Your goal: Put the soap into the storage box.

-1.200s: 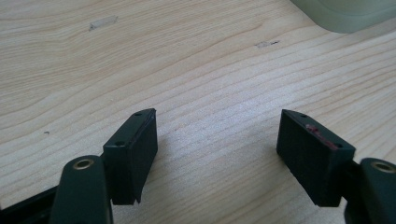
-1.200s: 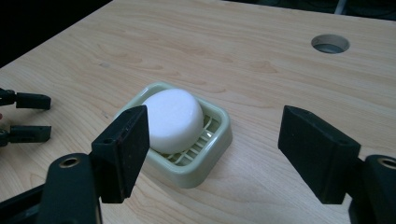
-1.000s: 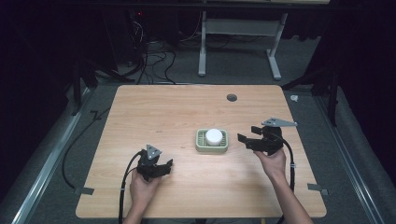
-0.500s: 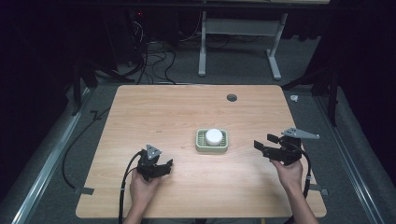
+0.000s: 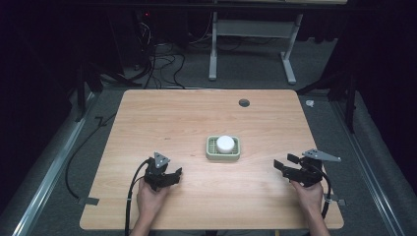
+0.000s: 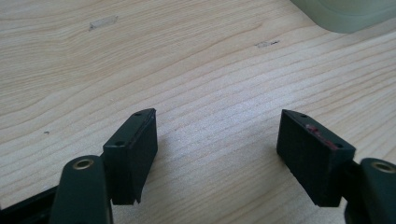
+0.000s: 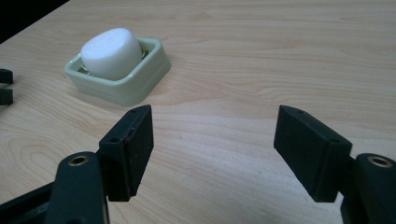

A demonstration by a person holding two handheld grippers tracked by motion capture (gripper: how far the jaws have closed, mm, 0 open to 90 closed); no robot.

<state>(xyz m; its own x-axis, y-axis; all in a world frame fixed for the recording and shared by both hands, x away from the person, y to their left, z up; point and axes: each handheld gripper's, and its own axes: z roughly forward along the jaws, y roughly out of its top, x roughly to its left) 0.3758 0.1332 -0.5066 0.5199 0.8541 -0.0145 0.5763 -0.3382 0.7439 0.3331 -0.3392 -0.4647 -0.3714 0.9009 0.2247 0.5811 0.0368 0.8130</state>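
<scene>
From above, a pale green dish (image 5: 223, 149) holding a white round block (image 5: 225, 143) sits mid-table (image 5: 196, 118). The left gripper (image 5: 169, 175) rests near-left of it, the right gripper (image 5: 285, 166) near-right, both well apart from it.

In the left gripper view, the jaws stand spread over bare wood, the dish's corner (image 6: 345, 14) far right.

In the right gripper view, the jaws stand spread, the dish (image 7: 121, 74) and block (image 7: 112, 52) far left.

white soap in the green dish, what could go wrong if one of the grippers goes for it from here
The white soap is rounded and smooth, so the open right gripper could squeeze it out sideways.

It sits loose in the light green dish, which rests free on the table; a low approach may shove the dish instead.

Both grippers face the dish; the left gripper reaching too could collide with the right.
</scene>
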